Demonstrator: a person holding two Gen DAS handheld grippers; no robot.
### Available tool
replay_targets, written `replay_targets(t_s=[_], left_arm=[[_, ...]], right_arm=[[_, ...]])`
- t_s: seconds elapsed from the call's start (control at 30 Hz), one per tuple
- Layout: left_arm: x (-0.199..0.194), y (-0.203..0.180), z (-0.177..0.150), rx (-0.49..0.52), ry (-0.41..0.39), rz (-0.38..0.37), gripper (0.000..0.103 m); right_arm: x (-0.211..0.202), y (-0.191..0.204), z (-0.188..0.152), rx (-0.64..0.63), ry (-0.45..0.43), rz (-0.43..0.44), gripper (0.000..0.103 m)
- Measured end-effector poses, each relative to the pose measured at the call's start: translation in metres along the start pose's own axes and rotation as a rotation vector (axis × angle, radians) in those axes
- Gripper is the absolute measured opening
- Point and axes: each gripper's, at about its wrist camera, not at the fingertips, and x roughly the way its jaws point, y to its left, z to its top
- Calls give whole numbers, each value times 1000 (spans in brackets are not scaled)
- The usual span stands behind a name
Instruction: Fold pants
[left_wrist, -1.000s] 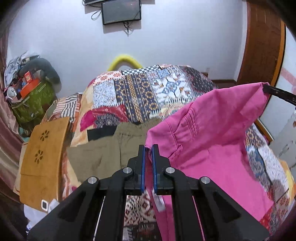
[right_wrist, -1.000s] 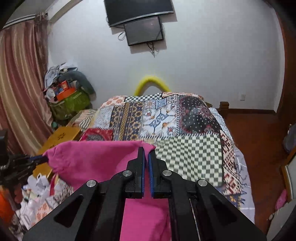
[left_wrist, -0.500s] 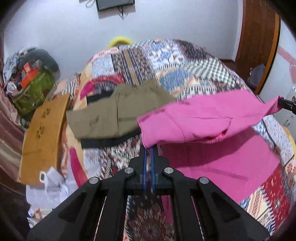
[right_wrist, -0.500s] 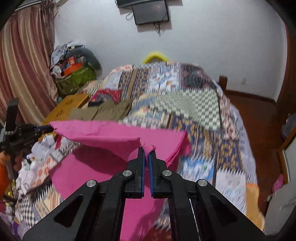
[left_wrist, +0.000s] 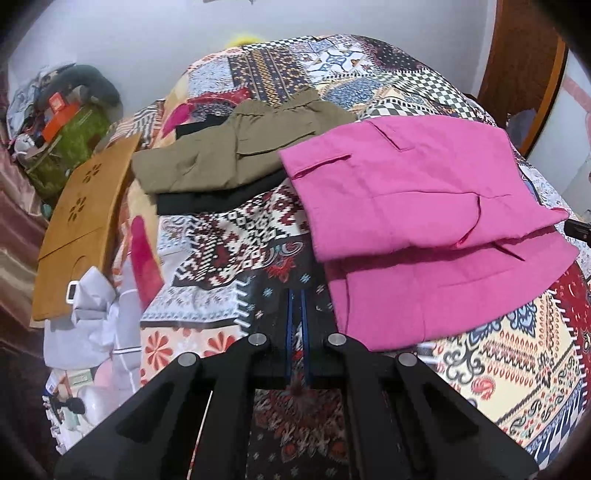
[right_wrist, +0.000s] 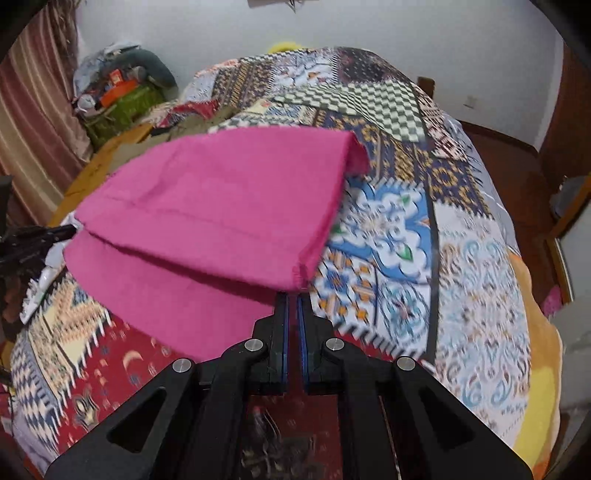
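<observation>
Two layers of the pink pants lie folded on the patchwork bedspread, the upper layer set slightly back so that a strip of the lower layer shows along the near edge. In the left wrist view the long axis of the folded garment runs left to right across the bed, with pocket seams visible on the upper layer.

The left tool has its two blue-lined fingers nearly together with only a narrow gap, and holds nothing; the pants lie ahead and to its right, apart from the fingertips. The right tool shows the same narrow gap. Its fingertips sit at the frayed near corner of the pants, but whether the cloth is pinched between them cannot be told.

The left wrist view alone shows the olive-green pants stacked on a black garment beyond the left edge of the pink pants, and a wooden board leaning at the bed's left side. The right wrist view alone shows the checked patches at the far end of the bed and the wooden floor.

Half a second ago the upper layer hung in the air, stretched between both tools; it now rests flat, and the left tool has let go.
</observation>
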Motion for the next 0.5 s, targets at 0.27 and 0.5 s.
replay_targets(t_s=[0.27,0.5], left_arm=[[-34,-8,10,42,-87,23,60],[-34,-39,25,161,-106,17,82]], right_arm=[[-34,6,-8,17,-82,-23,14],[-42,40,9,-71,-136,15,56]])
